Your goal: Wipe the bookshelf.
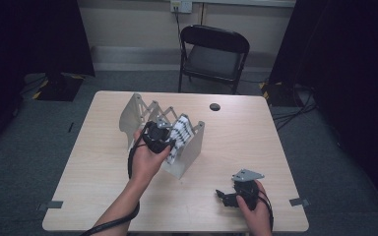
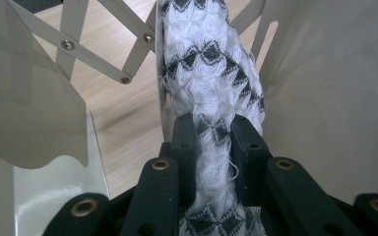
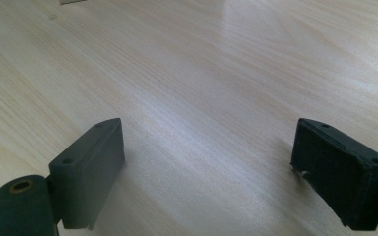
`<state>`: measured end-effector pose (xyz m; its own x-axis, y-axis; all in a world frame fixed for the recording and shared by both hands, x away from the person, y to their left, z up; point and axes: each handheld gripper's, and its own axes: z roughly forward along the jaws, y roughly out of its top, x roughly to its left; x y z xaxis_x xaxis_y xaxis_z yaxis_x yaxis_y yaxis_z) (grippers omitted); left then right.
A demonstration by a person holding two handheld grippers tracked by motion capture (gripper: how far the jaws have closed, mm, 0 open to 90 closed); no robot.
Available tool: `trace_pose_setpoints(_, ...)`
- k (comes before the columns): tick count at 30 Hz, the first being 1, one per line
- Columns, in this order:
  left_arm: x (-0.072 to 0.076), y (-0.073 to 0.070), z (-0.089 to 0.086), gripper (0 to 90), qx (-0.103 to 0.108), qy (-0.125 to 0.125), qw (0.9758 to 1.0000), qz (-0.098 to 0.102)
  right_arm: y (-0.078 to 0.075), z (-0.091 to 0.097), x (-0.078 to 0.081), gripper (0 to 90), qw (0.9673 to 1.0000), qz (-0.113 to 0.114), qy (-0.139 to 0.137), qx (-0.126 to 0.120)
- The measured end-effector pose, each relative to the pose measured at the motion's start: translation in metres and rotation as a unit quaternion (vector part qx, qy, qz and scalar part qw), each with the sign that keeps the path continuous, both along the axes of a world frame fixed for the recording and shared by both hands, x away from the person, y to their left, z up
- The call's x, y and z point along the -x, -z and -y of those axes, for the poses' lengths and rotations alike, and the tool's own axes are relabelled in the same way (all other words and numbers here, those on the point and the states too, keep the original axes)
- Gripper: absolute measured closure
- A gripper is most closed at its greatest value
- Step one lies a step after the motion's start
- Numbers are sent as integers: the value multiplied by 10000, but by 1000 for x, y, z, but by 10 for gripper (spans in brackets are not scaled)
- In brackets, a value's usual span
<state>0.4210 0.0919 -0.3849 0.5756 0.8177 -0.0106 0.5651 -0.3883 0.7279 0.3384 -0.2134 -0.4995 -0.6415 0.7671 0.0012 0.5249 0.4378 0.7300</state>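
item one: my left gripper (image 1: 163, 139), near the table's centre, jaws clenched on a black-and-white knitted cloth (image 1: 181, 137). in the left gripper view the cloth (image 2: 211, 88) runs up between the two black pads (image 2: 246, 147) and on toward 12 o'clock, bunched and squeezed where the pads press it.

item two: a grey folding rack (image 1: 142, 118) with upright plates joined by scissor struts, standing at the centre of the wooden table (image 1: 246, 142). the cloth sits in the slot nearest the rack's 4 o'clock end. in the left gripper view one plate (image 2: 34, 98) stands close at 9 o'clock, another plate (image 2: 334, 98) close at 3 o'clock, touching or nearly touching the cloth, i cannot tell which. the struts (image 2: 93, 54) cross at 11 o'clock. these plates hem the gripper in on both sides.

item three: my right gripper (image 1: 224, 195), at 5 o'clock from the rack and well apart from it, low at the table's near edge, grey three-cornered plate (image 1: 247, 174) on top. in the right gripper view its jaws stand released and wide, nothing between them, bare wood under them (image 3: 202, 98).

item four: a small dark round spot (image 1: 215, 106) on the table at 1 o'clock from the rack.

item five: a black folding chair (image 1: 211, 56) beyond the table at 12 o'clock; dark curtains (image 1: 354, 73) at either side; cables (image 1: 295, 110) on the floor at 2 o'clock.
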Motion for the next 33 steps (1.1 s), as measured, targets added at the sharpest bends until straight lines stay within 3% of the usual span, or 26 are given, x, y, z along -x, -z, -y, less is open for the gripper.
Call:
trace_pose_setpoints(14, 6, 53, 1, 753, 17, -64, 9990, -442, 0, 0, 0, 120, 10000, 0, -1, 1)
trace_pose_setpoints(23, 12, 89, 3, 750, -59, 57, 9976, -689, 0, 0, 0, 120, 10000, -1, -1, 0)
trace_pose_setpoints(29, 16, 88, 1, 670, -72, 182, 9984, -535, 0, 0, 0, 120, 10000, 2, 0, 1)
trace_pose_setpoints(33, 24, 83, -6, 600, 115, 159, 9987, -460, 0, 0, 0, 121, 10000, 8, -10, 4)
